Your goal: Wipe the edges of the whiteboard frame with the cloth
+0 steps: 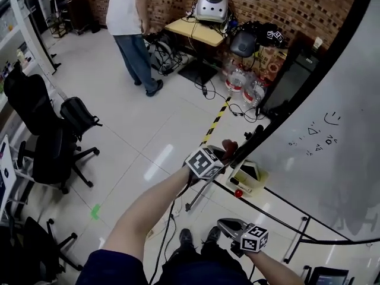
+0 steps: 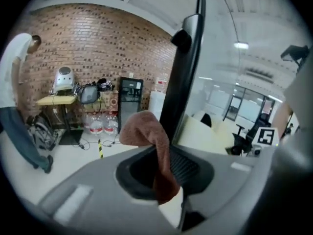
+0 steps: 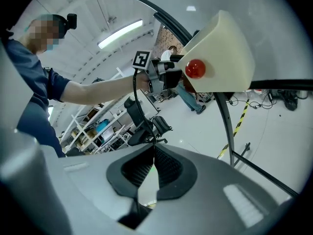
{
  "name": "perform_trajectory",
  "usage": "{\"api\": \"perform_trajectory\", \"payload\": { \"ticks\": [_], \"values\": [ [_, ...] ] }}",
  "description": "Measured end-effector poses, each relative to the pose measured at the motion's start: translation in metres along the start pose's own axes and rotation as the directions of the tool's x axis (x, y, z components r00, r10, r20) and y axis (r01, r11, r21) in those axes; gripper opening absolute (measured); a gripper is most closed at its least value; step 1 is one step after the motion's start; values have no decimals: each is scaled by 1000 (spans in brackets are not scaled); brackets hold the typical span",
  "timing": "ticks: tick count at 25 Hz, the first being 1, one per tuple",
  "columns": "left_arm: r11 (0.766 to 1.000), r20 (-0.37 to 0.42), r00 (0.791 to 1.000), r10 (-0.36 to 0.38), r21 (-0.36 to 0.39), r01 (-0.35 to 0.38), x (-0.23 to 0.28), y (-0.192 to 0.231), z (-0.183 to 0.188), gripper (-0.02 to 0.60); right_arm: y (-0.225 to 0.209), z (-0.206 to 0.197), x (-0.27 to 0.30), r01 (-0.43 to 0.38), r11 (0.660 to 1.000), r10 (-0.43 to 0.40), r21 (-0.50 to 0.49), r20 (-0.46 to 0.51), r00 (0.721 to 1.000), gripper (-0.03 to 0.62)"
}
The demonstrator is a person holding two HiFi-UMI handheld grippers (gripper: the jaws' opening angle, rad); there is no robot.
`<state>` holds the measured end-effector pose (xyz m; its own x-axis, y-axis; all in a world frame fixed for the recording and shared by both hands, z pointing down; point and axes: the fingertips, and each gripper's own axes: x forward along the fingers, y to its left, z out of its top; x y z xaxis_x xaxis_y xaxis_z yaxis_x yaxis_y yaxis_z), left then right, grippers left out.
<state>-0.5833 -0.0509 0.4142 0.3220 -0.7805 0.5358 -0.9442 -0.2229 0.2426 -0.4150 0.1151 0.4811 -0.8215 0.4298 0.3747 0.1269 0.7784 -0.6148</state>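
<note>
Left gripper view: the left tongs (image 2: 166, 166) are pinched on a brown cloth (image 2: 145, 130). One end of the cloth hangs down between the ribbed pads. The rest bunches up above the jaws, just left of the black frame (image 2: 185, 77) of the whiteboard (image 2: 220, 72). Whether the cloth touches the frame cannot be told.

Head view:
- The left tongs (image 1: 225, 153) sit at the end of an outstretched forearm, near the lower end of the frame (image 1: 309, 79).
- The cloth (image 1: 230, 146) shows as a dark red-brown lump at the tips, right beside the frame edge.
- The frame runs in a slanted line from upper right to centre. The whiteboard (image 1: 338, 171) fills the right side and carries small pen marks.
- A cream tray (image 1: 250, 174) is fixed under the board, just right of the left tongs. A red ball (image 1: 238, 193) sits at its lower edge.
- The right tongs (image 1: 224, 223) are lower in the picture, near the person's shoes and well apart from the board edge.

Right gripper view: the right tongs (image 3: 154, 165) are pressed together with nothing between them. The tray (image 3: 230, 58) and ball (image 3: 195, 68) appear above.

Background: a standing person (image 1: 133, 28), a black chair (image 1: 44, 138), a bench (image 1: 196, 31) by the brick wall, and yellow-black tape (image 1: 217, 119) on the floor.
</note>
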Motion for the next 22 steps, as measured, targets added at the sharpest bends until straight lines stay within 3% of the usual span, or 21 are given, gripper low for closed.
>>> {"api": "perform_trajectory", "payload": {
  "ticks": [3, 13, 19, 22],
  "values": [
    [999, 3, 1000, 7, 40, -7, -9, 0, 9, 61, 13, 4, 13, -11, 999, 12, -31, 15, 1000, 11],
    [998, 72, 997, 1, 69, -6, -35, -5, 65, 61, 37, 29, 22, -70, 992, 69, -105, -5, 998, 11],
    [994, 72, 997, 12, 103, -20, -48, -8, 91, 61, 58, 54, 32, -113, 975, 111, -191, -21, 994, 11],
    [996, 40, 999, 28, 82, -31, -53, -8, 104, 61, 68, 75, 34, -125, 966, 129, -225, 3, 992, 11]
  ]
}}
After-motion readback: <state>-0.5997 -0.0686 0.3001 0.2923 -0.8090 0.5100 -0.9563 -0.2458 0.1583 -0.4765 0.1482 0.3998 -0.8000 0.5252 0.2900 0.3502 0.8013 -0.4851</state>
